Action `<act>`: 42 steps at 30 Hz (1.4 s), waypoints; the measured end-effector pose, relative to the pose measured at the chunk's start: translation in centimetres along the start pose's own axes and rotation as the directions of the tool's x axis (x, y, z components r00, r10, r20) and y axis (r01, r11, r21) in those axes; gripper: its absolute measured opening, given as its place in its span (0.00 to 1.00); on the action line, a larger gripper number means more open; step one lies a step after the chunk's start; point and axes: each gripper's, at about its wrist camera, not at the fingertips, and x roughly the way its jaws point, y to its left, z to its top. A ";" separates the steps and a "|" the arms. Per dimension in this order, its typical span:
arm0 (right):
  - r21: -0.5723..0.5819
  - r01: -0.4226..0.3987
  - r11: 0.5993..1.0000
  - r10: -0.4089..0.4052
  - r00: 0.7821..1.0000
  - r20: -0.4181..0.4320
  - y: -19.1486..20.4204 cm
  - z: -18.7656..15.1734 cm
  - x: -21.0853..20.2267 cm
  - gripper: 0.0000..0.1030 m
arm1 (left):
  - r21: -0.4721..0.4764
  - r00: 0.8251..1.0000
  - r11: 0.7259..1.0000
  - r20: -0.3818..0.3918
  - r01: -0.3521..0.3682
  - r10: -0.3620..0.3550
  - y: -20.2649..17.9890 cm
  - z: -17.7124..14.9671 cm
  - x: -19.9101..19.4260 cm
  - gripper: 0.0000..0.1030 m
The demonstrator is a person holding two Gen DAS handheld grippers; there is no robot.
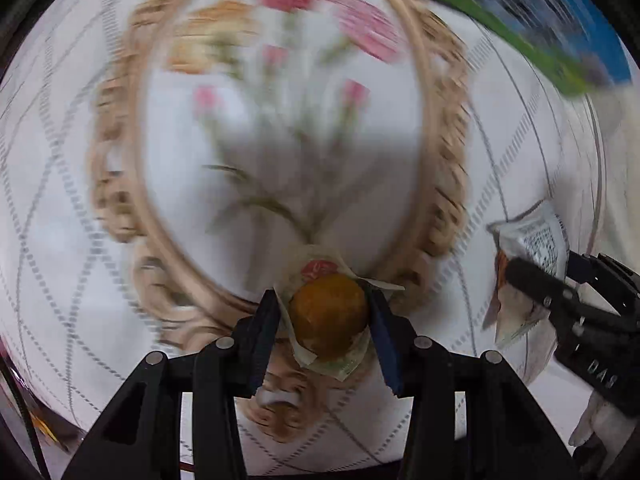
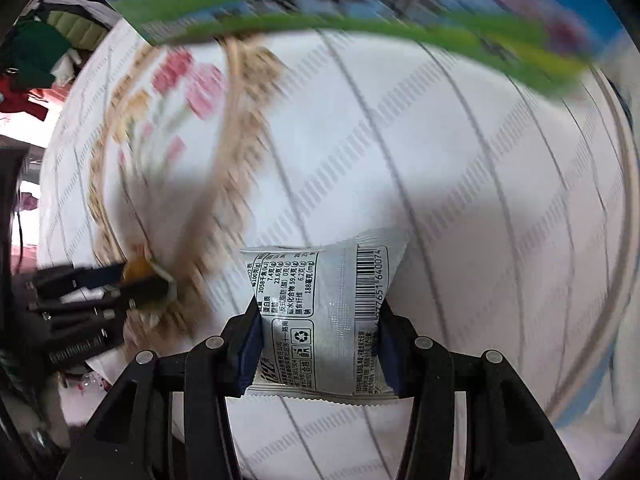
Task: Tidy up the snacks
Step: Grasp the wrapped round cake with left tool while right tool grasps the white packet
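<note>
Left wrist view is showing a desk (image 1: 64,208) draped in a white cloth with a grey dashed diamond pattern, blurred by motion. Lying on it is a round tray (image 1: 444,168) with a woven tan rim and a painted spray of pink and orange flowers, filling most of that view. Along the far edge of the desk a large blue and green snack bag (image 1: 560,40) is stretching across; its print is smeared and I cannot read it.

Closer in, the left gripper (image 1: 326,320) is clamping its blue-padded fingers on a small golden-brown cake (image 1: 328,312) sealed in a clear wrapper, holding it above the near rim of the tray. The cake is sitting squarely between the two pads, wrapper edges sticking out on both sides.

Over in the right wrist view, the right gripper (image 2: 320,344) is squeezing a silver snack packet (image 2: 320,312) from both sides, its back face with the barcode and nutrition table turned toward the camera. That packet is hanging over the bare cloth to the right of the tray, well apart from the cake.
</note>
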 end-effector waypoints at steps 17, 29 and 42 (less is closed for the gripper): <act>0.135 -0.081 0.987 0.080 0.997 0.019 -2.1 -2.8 0.5 0.66 | -0.041 0.998 0.999 -0.053 -0.026 0.024 -1.9 -0.3 1.2 0.57; 0.146 -0.107 0.983 0.103 0.994 0.037 -2.8 -2.7 0.1 0.66 | -0.184 0.990 0.977 -0.065 0.112 -0.126 2.4 -1.5 0.0 0.59; 0.068 -0.066 0.995 0.062 0.996 0.063 -2.3 -3.0 0.4 0.52 | -0.016 0.998 0.998 -0.030 -0.059 0.058 -1.8 -0.9 1.6 0.37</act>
